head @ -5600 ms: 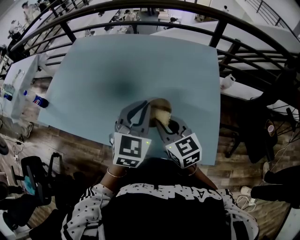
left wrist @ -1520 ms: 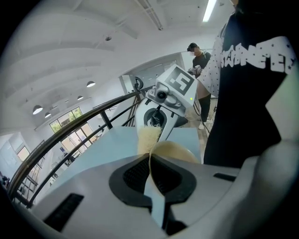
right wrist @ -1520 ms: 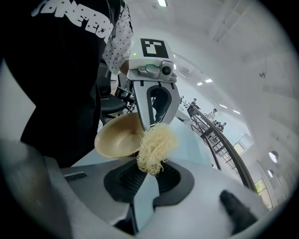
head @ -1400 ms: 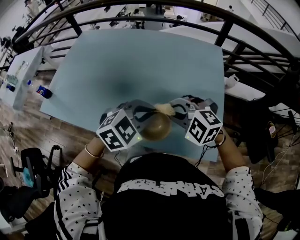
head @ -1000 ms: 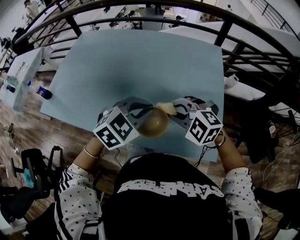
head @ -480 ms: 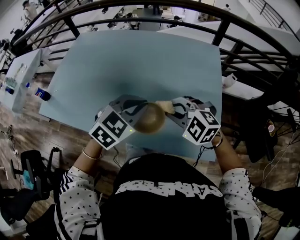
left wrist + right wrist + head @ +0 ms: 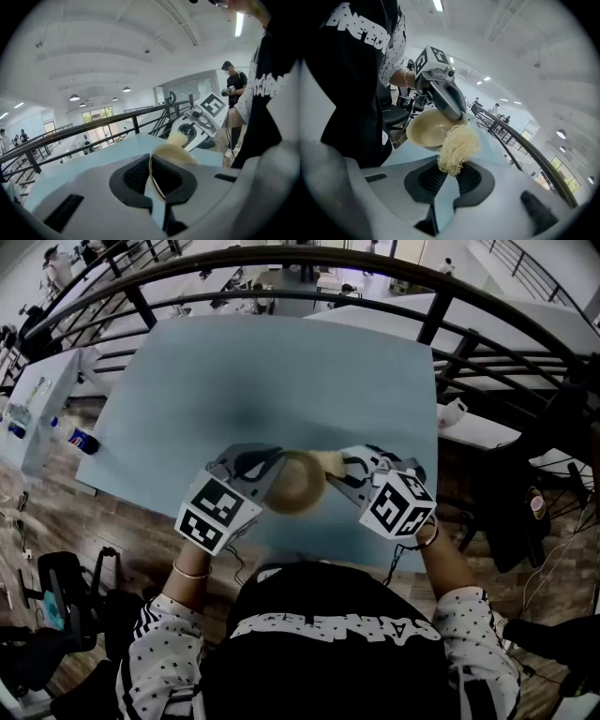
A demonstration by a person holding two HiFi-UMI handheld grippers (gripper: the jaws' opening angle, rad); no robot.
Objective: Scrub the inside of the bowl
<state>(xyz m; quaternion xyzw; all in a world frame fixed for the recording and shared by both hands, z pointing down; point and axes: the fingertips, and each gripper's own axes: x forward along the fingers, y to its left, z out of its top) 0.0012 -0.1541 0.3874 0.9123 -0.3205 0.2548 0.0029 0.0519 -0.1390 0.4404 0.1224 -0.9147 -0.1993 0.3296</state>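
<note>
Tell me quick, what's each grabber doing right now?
Left gripper: closed, pinching the rim of the bowl.
Right gripper: closed, holding a stringy scrubber.

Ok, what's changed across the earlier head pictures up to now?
The grippers, side by side at first, have spread apart with the bowl between them; lately the left gripper rolled and swung outward. Unchanged: left jaws shut on the bowl's rim, right gripper shut on the scrubber.
</note>
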